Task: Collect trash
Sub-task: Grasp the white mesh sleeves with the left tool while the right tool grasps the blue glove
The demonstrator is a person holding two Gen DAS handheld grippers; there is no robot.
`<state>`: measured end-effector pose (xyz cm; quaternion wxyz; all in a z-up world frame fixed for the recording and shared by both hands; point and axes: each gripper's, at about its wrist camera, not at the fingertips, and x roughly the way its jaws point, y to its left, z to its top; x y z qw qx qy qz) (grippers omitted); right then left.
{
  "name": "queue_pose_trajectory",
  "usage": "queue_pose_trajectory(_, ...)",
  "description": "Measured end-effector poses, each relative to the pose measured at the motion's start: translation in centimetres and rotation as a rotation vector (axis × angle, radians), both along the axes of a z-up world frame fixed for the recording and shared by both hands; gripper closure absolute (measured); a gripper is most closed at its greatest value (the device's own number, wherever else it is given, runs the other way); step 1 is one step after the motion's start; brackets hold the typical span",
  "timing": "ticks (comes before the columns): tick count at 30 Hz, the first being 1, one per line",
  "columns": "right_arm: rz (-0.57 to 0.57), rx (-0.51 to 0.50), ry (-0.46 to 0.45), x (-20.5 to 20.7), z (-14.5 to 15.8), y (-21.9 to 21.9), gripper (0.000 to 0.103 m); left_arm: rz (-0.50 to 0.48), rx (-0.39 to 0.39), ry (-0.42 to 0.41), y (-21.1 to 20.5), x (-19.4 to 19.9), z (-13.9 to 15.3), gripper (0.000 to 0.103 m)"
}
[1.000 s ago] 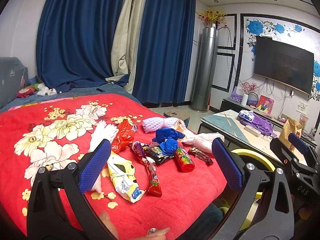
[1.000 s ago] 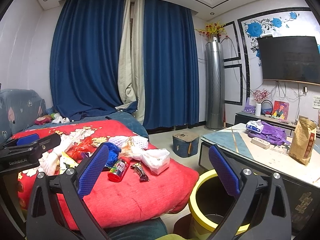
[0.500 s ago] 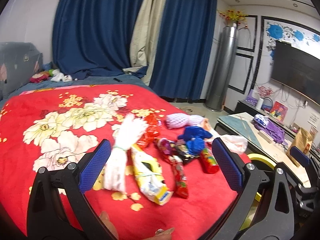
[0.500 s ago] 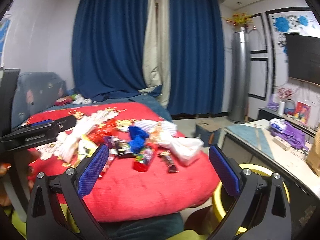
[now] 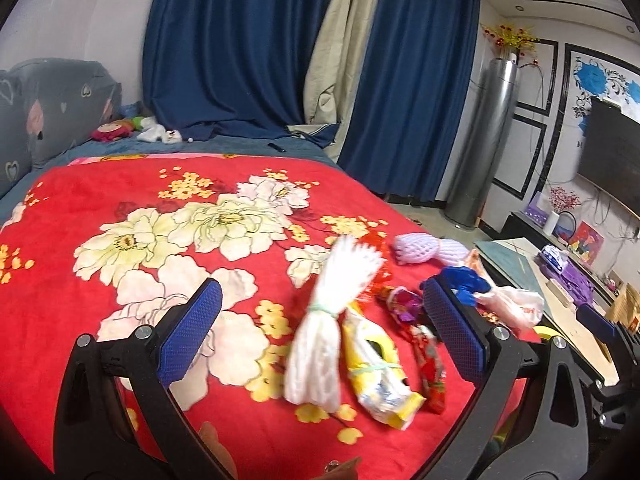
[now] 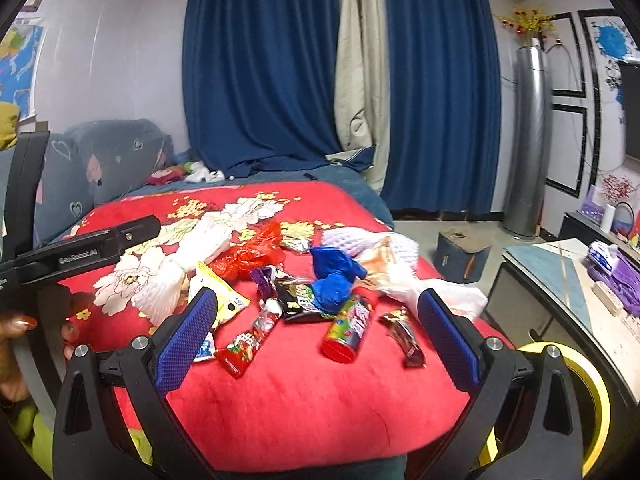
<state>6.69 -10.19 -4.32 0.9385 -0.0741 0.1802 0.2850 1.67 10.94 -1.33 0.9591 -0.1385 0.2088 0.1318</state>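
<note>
two hand-held grippers (both agape) (image 5: 320,338) (image 6: 316,336), one red tube (image 6: 350,330), one yellow bin (image 6: 576,384)

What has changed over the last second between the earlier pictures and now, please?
Both grippers swung leftward toward the bed. The left gripper now frames the white foam-net bundle and yellow snack packet; the right gripper faces the red candy tube rather than the yellow-rimmed bin. Nothing was grasped or released: both stay open, and the litter on the red floral blanket has not moved.
</note>
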Motion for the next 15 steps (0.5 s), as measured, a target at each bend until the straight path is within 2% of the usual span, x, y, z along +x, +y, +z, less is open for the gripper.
queue_pose_trajectory(5,-0.004,-0.02,0.02,2.6,-0.4,1.1,0.006,-0.089,-0.012,0.034,0.6,1.1,0.0,0.01)
queue_pose_trajectory(7,-0.015,-0.023,0.041,3.9,-0.6,1.3,0.006,-0.155,-0.026,0.036,0.8,1.8,0.1,0.01)
queue_pose_trajectory(11,-0.038,-0.029,0.098,6.7,-0.9,1.6,0.006,-0.221,0.001,0.076,0.5,3.3,0.4,0.01)
queue_pose_trajectory(15,-0.04,-0.037,0.144,9.1,-1.0,2.4,0.015,-0.261,-0.009,0.12,0.8,5.1,0.0,0.01)
